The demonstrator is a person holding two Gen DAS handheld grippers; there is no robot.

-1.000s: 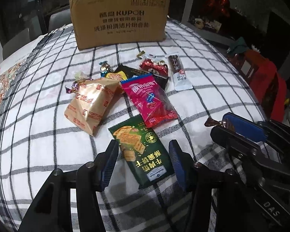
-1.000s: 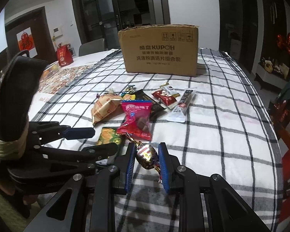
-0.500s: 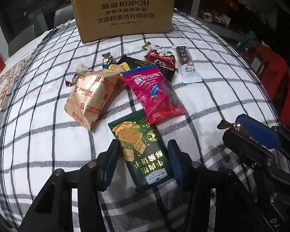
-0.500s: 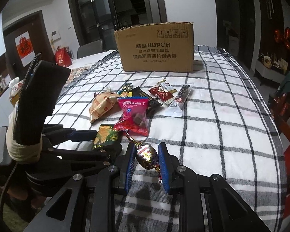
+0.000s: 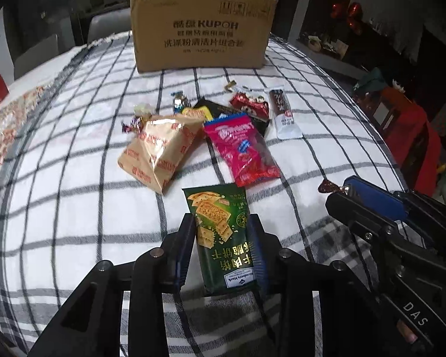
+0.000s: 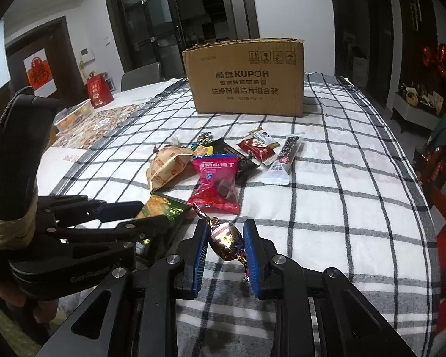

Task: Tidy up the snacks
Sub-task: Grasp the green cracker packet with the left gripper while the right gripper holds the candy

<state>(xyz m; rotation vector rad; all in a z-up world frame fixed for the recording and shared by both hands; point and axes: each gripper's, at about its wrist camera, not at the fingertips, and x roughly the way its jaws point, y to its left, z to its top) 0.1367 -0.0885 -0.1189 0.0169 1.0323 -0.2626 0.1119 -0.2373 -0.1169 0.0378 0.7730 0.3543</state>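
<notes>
Left wrist view: my left tool [image 5: 221, 248] has its jaws closing on the green foil packet of crackers [image 5: 221, 238], which stands between the blue pads; the pads look to be at the packet's edges, and the packet's far end appears raised off the checked cloth of the worktop [image 5: 74, 193]. Step in hand, as I judge it: securing this packet for transfer. Beyond it lie the tan biscuit bag [image 5: 160, 151], the pink sachet [image 5: 242, 153], a long white-and-brown bar [image 5: 284, 113], a small red packet [image 5: 249, 105] and a few loose wrapped sweets. The brown cardboard box [image 5: 202, 29] stands at the far end of the worktop, well apart from the pile. My right tool [image 5: 368, 202] shows at the right edge.

Right wrist view: the right tool [image 6: 226, 245] is narrow and clamped on a foil-wrapped sweet with twisted ends [image 6: 226, 239], held clear above the cloth. The left tool sits just beside it, at the left, with the green packet in its jaws.

Next move, my judgement: finish the squeeze until the packet is firm, then carry both items toward the box. I cannot tell from here whether its top is open. Risk: slick foil may slip if gripped only at the edges.
</notes>
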